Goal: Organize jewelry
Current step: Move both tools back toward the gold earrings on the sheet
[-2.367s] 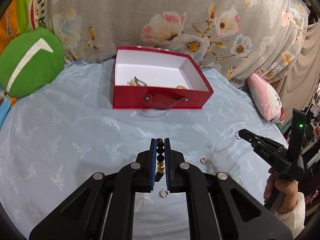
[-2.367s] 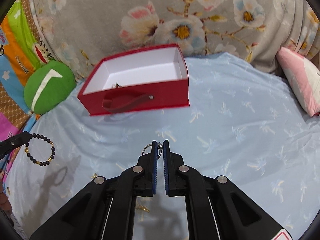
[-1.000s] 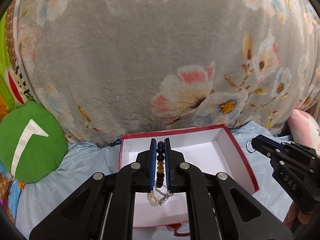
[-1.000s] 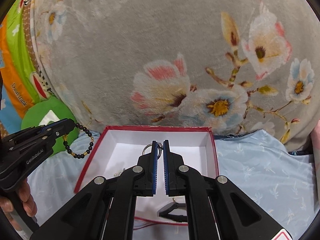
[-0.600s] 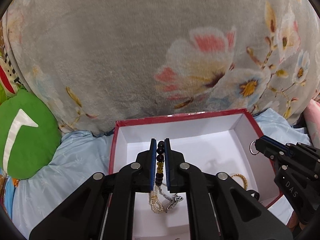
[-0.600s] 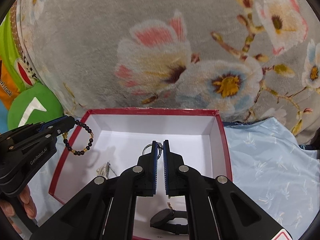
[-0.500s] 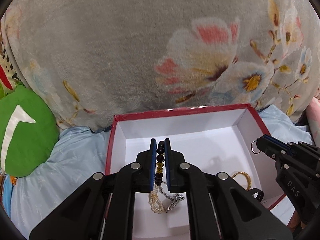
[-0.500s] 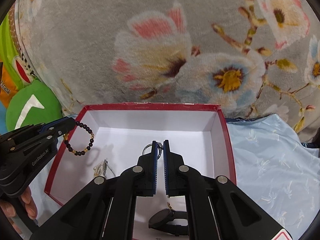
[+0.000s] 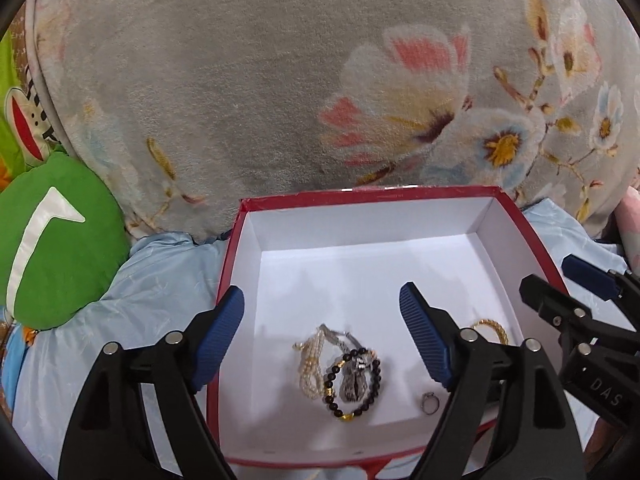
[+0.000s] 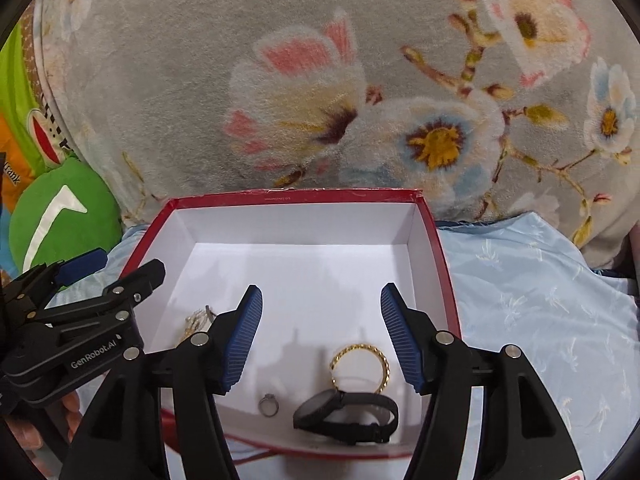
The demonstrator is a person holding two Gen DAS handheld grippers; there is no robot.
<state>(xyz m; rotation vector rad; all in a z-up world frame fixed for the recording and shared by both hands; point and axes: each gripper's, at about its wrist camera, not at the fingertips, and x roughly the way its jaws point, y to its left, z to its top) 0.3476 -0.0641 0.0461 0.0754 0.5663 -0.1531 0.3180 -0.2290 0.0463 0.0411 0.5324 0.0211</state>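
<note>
Red box (image 9: pixel 536 240) on pale-blue sheet (image 10: pixel 540 300); floral blanket (image 9: pixel 280 80) behind.

2 close wrist views over 1 box (image 9: pixel 532 236)

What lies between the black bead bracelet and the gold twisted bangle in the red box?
A small silver ring on the white floor, in the left wrist view.

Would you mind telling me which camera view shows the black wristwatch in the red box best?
The right wrist view: the black wristwatch lies whole and unobstructed on the floor of the red box, beside the gold bangle. The left wrist view shows nothing clear of it; a finger blocks that corner.
</note>
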